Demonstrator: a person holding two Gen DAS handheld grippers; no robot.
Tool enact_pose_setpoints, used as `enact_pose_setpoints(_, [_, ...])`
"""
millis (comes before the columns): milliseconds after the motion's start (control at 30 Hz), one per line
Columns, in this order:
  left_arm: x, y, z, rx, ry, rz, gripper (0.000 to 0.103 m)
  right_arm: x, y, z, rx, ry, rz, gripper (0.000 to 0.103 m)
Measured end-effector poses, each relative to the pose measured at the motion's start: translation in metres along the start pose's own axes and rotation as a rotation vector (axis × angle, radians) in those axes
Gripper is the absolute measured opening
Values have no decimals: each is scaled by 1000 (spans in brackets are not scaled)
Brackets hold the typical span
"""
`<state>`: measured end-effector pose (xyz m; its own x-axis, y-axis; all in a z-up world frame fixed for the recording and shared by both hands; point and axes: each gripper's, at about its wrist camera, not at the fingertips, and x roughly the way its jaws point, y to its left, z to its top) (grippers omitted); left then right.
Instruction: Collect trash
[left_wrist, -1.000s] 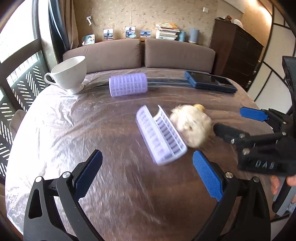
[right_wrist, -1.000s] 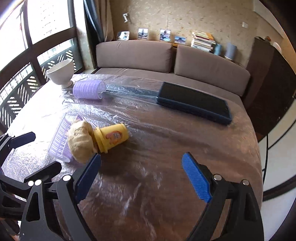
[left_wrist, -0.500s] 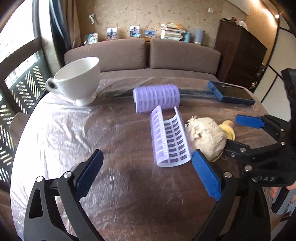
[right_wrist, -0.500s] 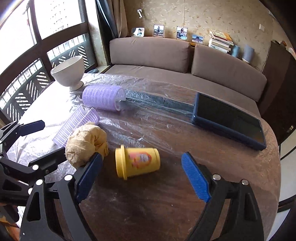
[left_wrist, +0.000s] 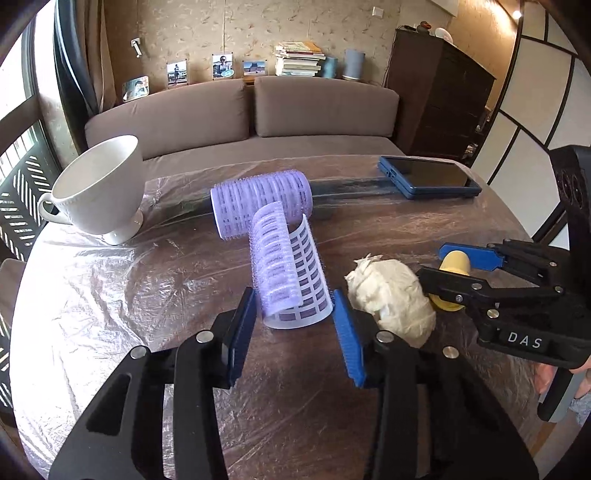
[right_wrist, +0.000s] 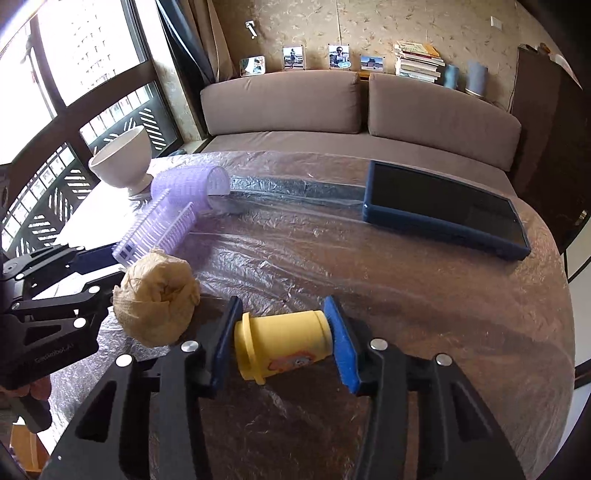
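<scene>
The yellow tub (right_wrist: 284, 345) lies on its side near the front of the plastic-covered table (right_wrist: 424, 302), and the right gripper (right_wrist: 284, 341) has just been closing on it: both blue pads now press its lid end and its base, where half a second ago they stood wide apart. From the left wrist view most of the tub (left_wrist: 455, 263) is hidden behind that gripper's fingers. The crumpled paper wad (right_wrist: 155, 297) sits just left of the tub, its underside out of sight (whether it touches the tub cannot be told). The split purple hair roller (left_wrist: 290, 275) lies beyond it, and the left gripper (left_wrist: 295, 325) has likewise just been closing, its pads now at the roller's near end, one on each side; earlier they were spread wide. A whole purple roller (left_wrist: 260, 205), a white cup (left_wrist: 99, 188) and a blue-cased tablet (right_wrist: 443, 210) lie farther back. A hand (left_wrist: 581, 384) is cut off at the frame edge.
</scene>
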<state>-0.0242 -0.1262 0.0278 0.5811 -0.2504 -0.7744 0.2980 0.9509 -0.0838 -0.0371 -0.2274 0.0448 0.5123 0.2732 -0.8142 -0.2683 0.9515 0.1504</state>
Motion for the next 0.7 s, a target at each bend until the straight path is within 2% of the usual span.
enact_pose_setpoints(200, [-17,-1,-12,-26,-27,-20,44,-11,0,-10,28,-13,27,45])
enact_pose_setpoints(700, [-65,8,-56,-136,-46,0,44,-43,15,-42,79,-20,34,45])
